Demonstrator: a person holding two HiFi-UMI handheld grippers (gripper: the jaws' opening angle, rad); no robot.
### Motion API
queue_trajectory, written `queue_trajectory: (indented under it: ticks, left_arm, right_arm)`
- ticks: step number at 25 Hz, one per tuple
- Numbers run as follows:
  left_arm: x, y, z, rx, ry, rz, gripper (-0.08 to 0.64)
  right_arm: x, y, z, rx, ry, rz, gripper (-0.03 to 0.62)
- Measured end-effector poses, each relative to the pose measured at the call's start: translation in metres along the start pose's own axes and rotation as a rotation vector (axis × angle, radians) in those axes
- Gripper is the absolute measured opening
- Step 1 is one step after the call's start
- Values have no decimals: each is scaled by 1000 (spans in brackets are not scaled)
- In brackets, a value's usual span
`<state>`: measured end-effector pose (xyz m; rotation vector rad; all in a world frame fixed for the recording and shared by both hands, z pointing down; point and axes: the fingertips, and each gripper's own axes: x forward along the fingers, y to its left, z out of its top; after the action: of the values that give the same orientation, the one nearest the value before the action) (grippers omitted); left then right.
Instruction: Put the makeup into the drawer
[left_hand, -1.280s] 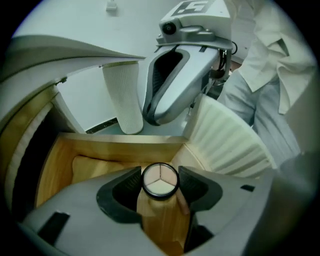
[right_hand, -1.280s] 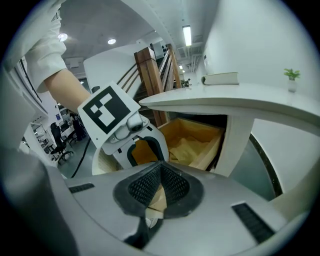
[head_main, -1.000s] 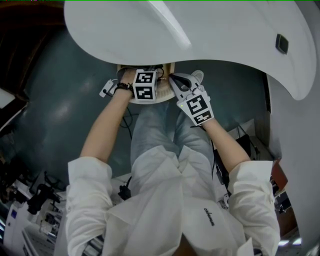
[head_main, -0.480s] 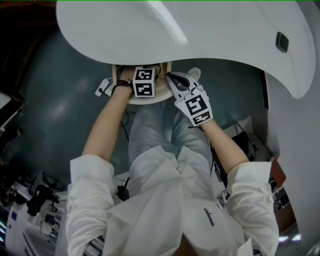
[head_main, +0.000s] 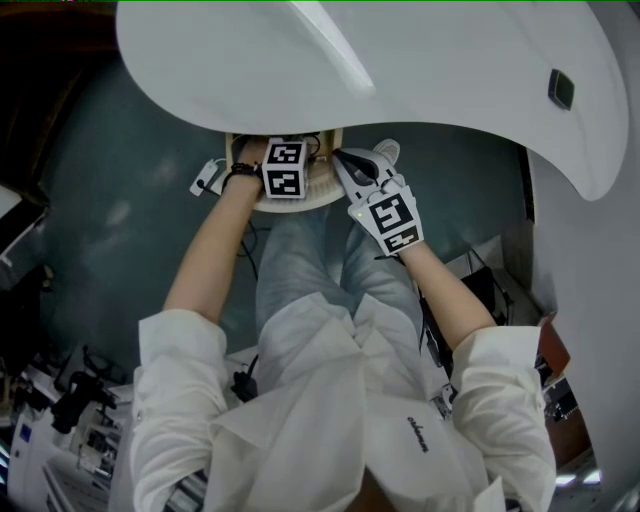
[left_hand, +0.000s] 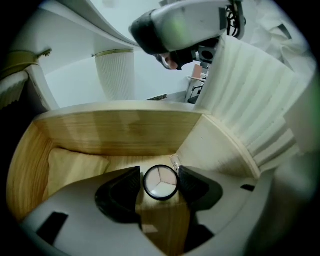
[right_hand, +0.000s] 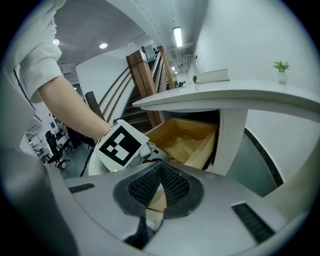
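- The makeup, a round compact with a black rim and a pale face split into three sectors, is seen at the lower centre of the left gripper view.
- It is gripped by the left gripper: the two dark jaws are set partly apart, and one pad is pressed against each side of the rim.
- The compact is held inside the open drawer, above its wooden floor; whether the floor is touched cannot be told.
- A pale yellow cloth is laid in the drawer, to the left of the compact and apart from it.
- In the right gripper view the drawer is shown at mid-frame, pulled out from under the white table, with the cloth crumpled inside.
- The right gripper is closed, its mesh pads are met at the tips and nothing is held between them.
- In the head view the drawer is found at upper centre, just below the table edge.
- The left gripper's marker cube is placed over the drawer, while the right gripper is pointed towards the drawer's right side from the lower right.
- A white ribbed column is seen beyond the drawer, at the upper left of the left gripper view.
- A book and a small plant are set on the table top, at the upper right of the right gripper view.
- The person's jeans are seen below the drawer in the head view.
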<state>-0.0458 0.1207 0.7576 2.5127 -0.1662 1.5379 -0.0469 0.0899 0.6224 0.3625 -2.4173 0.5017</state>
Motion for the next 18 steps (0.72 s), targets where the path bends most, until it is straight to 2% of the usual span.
queue_trajectory:
  ticks: [3, 6, 9, 13, 18]
  left_arm:
    - [-4, -5, 2, 16, -5, 7, 250]
    - [-13, -7, 5, 36, -10, 48, 242]
    - [-31, -8, 15, 82, -34, 109, 198]
    - [-70, -2, 32, 130, -90, 220, 84]
    - [-128, -3, 81, 48, -258, 312, 58]
  right_arm:
    - [-3, 1, 4, 2, -12, -1, 17]
    - [-9, 4, 7, 7, -19, -2, 17]
    - [-20, 6, 14, 6, -34, -2, 17]
    - [-40, 3, 29, 10, -71, -13, 17]
    - [-81, -5, 52, 55, -138, -52, 17]
